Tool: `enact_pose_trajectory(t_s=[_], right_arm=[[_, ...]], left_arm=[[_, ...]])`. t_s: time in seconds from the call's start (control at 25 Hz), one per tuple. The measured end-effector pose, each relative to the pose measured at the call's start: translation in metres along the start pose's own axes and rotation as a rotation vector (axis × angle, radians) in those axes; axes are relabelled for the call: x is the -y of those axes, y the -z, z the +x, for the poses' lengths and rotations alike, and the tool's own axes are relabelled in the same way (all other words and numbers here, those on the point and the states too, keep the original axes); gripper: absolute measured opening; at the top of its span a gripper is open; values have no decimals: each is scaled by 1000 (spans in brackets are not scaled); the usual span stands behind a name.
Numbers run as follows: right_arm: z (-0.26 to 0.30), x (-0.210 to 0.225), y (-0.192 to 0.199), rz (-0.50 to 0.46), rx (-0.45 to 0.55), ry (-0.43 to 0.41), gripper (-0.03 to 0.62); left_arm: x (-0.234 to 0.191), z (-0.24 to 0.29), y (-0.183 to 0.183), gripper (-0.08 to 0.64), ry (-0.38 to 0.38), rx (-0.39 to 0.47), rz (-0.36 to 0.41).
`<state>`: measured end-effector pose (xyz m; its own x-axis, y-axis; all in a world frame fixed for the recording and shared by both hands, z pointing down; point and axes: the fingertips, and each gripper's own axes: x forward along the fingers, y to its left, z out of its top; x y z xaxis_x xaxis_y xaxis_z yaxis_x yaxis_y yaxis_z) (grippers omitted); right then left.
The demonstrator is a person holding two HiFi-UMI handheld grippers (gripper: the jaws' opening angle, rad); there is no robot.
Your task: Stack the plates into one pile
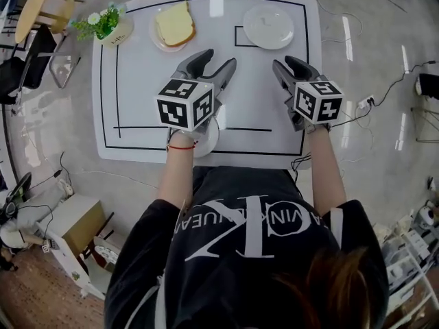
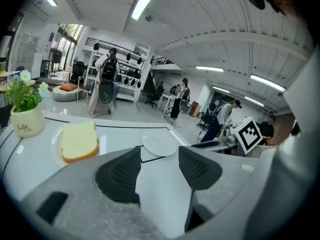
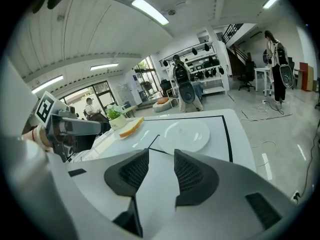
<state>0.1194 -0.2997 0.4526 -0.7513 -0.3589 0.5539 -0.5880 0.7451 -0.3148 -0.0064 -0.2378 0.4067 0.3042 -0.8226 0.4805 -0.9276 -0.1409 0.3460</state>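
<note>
An empty white plate (image 1: 268, 26) lies at the table's far right, also in the left gripper view (image 2: 159, 145) and the right gripper view (image 3: 187, 135). A second plate (image 1: 155, 35) at the far middle carries a slice of bread (image 1: 174, 25). A third plate (image 1: 210, 137) shows near the front edge, mostly hidden under my left hand. My left gripper (image 1: 214, 62) hovers open over the table's middle, nothing between its jaws (image 2: 159, 166). To its right, the right gripper (image 1: 288, 64) is also open and empty (image 3: 161, 171), pointing toward the empty plate.
A potted plant (image 1: 110, 22) in a white pot stands at the table's far left corner. The white table (image 1: 137, 101) has black marked lines. Cables and a power strip (image 1: 365, 102) lie on the floor to the right. People and racks stand in the room beyond.
</note>
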Motion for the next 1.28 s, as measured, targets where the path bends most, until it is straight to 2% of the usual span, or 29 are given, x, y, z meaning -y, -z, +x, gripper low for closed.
enact_pose_trajectory(t_s=[0.12,0.32,0.56,0.88,1.08,1.28], right_arm=[[6,18,-6,-3,-10,1,161],[24,48,-15,-3,-24,21,166],[50,78,-31,-9,-45,50,186],[74,112,-41,-17,-91,113,190],[80,119,-37,-16,-120,112,189],[85,118,-30,-75,-167,120,184]], left_arm=[[4,24,2,244,-1,-7,-43],[-6,59,11,245,-51,-19,-105],[-15,96,11,247,-77,-61,-84],[-28,138,12,247,-84,-110,-133],[-30,155,16,250,-87,-145,-158],[-26,170,15,266,-93,-180,-142]])
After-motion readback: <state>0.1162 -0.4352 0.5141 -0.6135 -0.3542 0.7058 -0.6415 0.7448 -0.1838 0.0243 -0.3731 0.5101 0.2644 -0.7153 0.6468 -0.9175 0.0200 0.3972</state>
